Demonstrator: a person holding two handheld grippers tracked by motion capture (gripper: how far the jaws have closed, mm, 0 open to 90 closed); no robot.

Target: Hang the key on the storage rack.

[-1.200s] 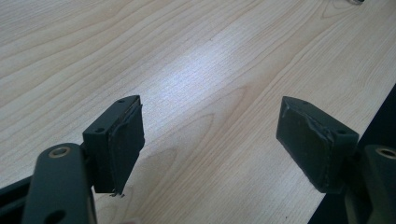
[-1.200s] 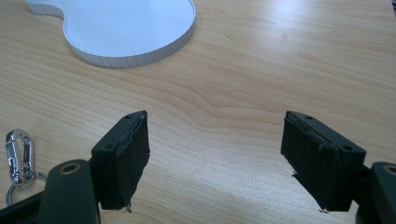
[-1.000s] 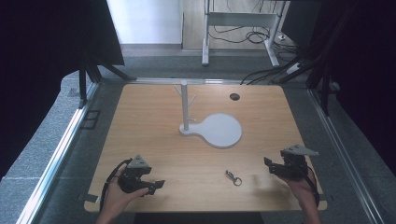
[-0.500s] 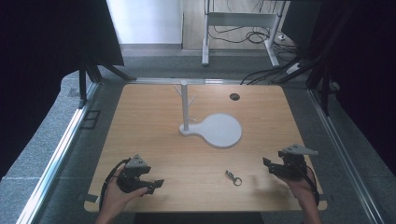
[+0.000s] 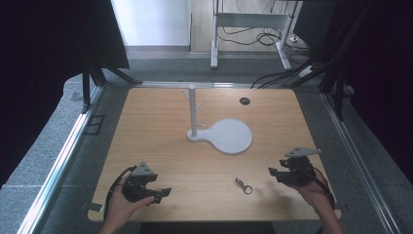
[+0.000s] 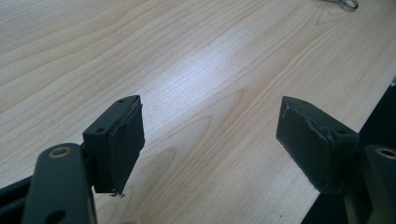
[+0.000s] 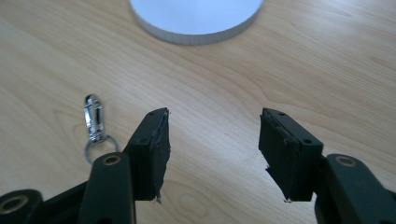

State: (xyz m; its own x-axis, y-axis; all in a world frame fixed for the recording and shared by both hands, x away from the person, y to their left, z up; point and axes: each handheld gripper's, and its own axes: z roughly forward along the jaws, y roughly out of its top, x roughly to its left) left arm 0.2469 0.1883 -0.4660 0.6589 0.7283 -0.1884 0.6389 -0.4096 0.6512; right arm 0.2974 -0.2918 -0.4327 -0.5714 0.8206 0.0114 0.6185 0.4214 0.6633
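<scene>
Two grippers rest near the front edge of the table (image 5: 160, 122), with a small metal clasp between them.

- Left gripper (image 5: 160, 193): sits at the front-left, its jaws pointing toward the right along the table. In the left gripper view the two black pads (image 6: 126, 140) stand wide apart with nothing but bare wood between them.
- Key clasp (image 5: 243, 185): a small silver snap hook with a ring on one end lies flat on the wood, well forward of the white stand (image 5: 221, 134), whose round base sits mid-table. Its long axis runs on a diagonal in the high view, hook end toward the back-left, ring end toward the front-right.
- Right gripper (image 5: 273, 173): held at the front-right, jaws pointing left toward the clasp. Its jaws have just been closing, yet the pads remain apart with nothing between them.
- Deciding relation: the clasp lies to the left of the right gripper's own line, just beside and outside its left pad (image 7: 156, 149) in the right gripper view, not within the gap.
- Nearer hand: the right gripper is clearly closer to the clasp than the left one, so I judge that it should shift sideways to bring the clasp between its pads.
</scene>
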